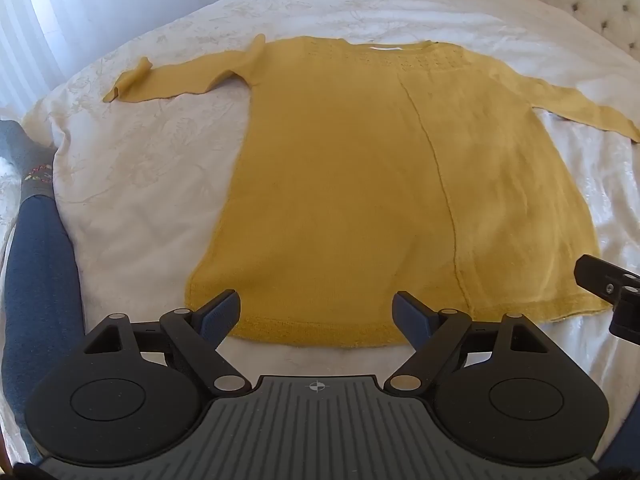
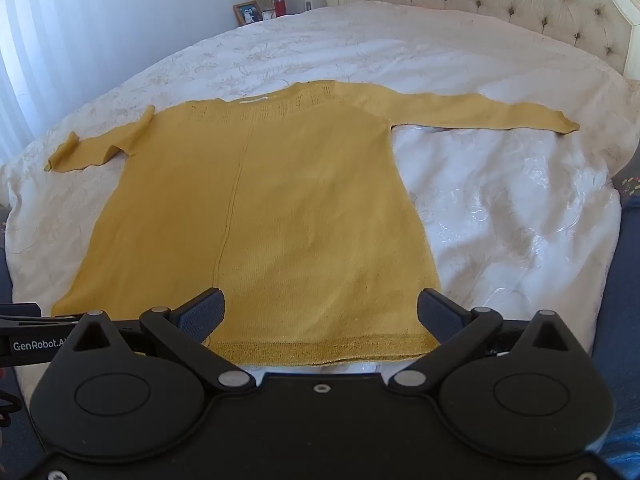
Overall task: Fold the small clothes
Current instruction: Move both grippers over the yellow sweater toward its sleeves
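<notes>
stage: start | mustard yellow knit sweater (image 1: pixel 352 184) flat on cream quilted bed (image 1: pixel 132 184), unfolded | left gripper (image 1: pixel 316 312) wide, empty | right gripper (image 2: pixel 320 312) wide, empty | left: every fold

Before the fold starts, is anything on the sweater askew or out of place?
Mostly tidy: the yellow sweater lies flat on the bed cover. One oddity: the cuff of the sleeve toward the curtain is flipped up and curled, whereas the other sleeve lies straight.

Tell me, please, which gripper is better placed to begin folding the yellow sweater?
Neither clearly. Left gripper and right gripper both hang open over the yellow sweater hem. Left suits the crumpled sleeve; right suits the straight sleeve.
</notes>
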Demonstrator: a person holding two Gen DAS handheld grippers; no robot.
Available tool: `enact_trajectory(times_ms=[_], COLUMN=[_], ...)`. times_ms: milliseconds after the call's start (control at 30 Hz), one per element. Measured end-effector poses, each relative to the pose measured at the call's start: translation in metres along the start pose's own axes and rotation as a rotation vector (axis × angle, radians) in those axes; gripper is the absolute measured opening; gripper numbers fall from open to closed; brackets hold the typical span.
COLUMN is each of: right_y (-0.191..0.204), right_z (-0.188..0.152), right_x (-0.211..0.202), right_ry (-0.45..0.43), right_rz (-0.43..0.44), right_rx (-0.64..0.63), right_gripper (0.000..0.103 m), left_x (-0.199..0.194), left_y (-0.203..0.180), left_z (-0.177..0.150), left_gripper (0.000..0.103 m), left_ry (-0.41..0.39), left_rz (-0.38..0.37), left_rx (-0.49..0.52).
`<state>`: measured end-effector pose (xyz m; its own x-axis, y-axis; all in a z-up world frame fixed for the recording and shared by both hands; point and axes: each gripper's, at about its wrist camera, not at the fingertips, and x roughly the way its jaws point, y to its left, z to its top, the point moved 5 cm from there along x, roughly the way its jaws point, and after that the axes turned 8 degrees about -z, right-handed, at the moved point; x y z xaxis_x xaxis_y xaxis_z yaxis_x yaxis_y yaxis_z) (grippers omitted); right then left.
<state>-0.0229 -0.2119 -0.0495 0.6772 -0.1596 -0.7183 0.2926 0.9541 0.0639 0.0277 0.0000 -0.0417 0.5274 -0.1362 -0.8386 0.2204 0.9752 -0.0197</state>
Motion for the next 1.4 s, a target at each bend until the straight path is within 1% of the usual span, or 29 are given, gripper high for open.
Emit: enact_trajectory(times_ms=[500, 767, 967, 1067, 1133, 1167, 1200, 1233, 1267, 1300, 1333, 1367, 1400], right_y=[0.001, 0.002, 0.001, 0.0, 0.0, -0.001, -0.001, -0.001, -0.001, -0.001, -0.002, -0.003, -0.003], right_z=[-0.002, -0.005, -0.005, -0.007, -0.008, -0.008, -0.008, -0.008, -0.008, -0.007, -0.006, -0.004, -0.002], right_x=[0.004, 0.008, 0.014, 0.019, 0.023, 0.025, 0.027, 0.029, 0.031, 0.033, 0.035, 0.037, 0.038], right_ry=[0.015, 0.037, 0.059, 0.076, 0.077, 0.08, 0.084, 0.086, 0.085, 0.079, 0.069, 0.058, 0.047], right_rz=[0.003, 0.008, 0.03, 0.033, 0.037, 0.036, 0.034, 0.035, 0.036, 0.039, 0.045, 0.054, 0.062], right_rx=[-0.001, 0.006, 0.041, 0.069, 0.073, 0.072, 0.07, 0.067, 0.065, 0.063, 0.062, 0.062, 0.059], right_gripper=[0.102, 0.102, 0.102, 0.102, 0.102, 0.102, 0.102, 0.102, 0.102, 0.102, 0.102, 0.102, 0.102], left_x=[0.002, 0.005, 0.011, 0.014, 0.014, 0.012, 0.011, 0.009, 0.007, 0.006, 0.008, 0.008, 0.01], left_y=[0.001, 0.002, 0.003, 0.002, 0.003, 0.004, 0.005, 0.006, 0.006, 0.008, 0.013, 0.015, 0.018], left_z=[0.001, 0.001, -0.003, -0.005, -0.006, -0.005, -0.004, -0.003, 0.0, 0.002, 0.005, 0.007, 0.008], left_gripper=[0.083, 0.083, 0.083, 0.083, 0.082, 0.082, 0.082, 0.082, 0.083, 0.083, 0.083, 0.083, 0.083], left_ry=[0.002, 0.002, 0.006, -0.002, -0.044, -0.086, -0.11, -0.153, -0.215, -0.254, -0.241, -0.253, -0.247], left_rz=[-0.001, 0.001, -0.016, -0.034, -0.04, -0.044, -0.057, -0.078, -0.092, -0.101, -0.111, -0.138, -0.172], left_rx=[0.004, 0.0, -0.004, 0.017, 0.033, 0.042, 0.044, 0.042, 0.04, 0.043, 0.046, 0.037, 0.023])
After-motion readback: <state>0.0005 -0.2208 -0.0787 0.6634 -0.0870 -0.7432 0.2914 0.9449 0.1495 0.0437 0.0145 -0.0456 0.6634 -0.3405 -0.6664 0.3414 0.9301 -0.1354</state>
